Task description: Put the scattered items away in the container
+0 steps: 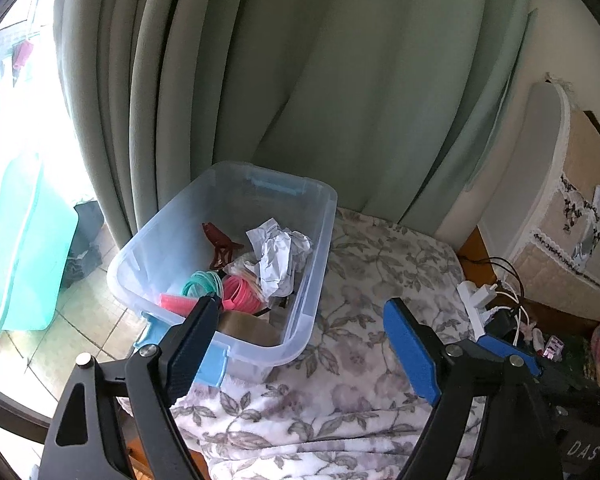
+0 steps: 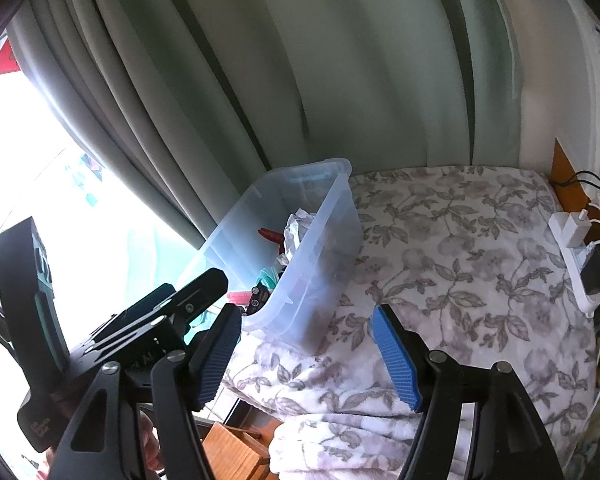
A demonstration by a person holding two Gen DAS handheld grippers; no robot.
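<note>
A clear plastic bin (image 1: 325, 236) with blue latches stands on a floral blanket (image 1: 380, 264) by the curtain. Inside lie crumpled white paper (image 1: 278, 252), a dark red hair claw (image 1: 219, 246), teal rings (image 1: 203, 284), pink rings (image 1: 240, 294) and a brown tape roll (image 1: 246, 326). My left gripper (image 1: 302, 304) is open at the bin's near end, with nothing between its fingers. One finger stands over the bin's near corner, the other over the blanket. My right gripper (image 2: 306, 310) hangs open and empty above the blanket, just right of the bin (image 2: 320, 248).
Green curtains (image 1: 340, 80) hang right behind the bin. A white power strip (image 2: 576, 248) with chargers and cables lies at the blanket's right edge. A mattress (image 1: 572, 220) leans at far right. Wooden furniture (image 2: 236, 452) and tiled floor (image 1: 80, 308) lie below.
</note>
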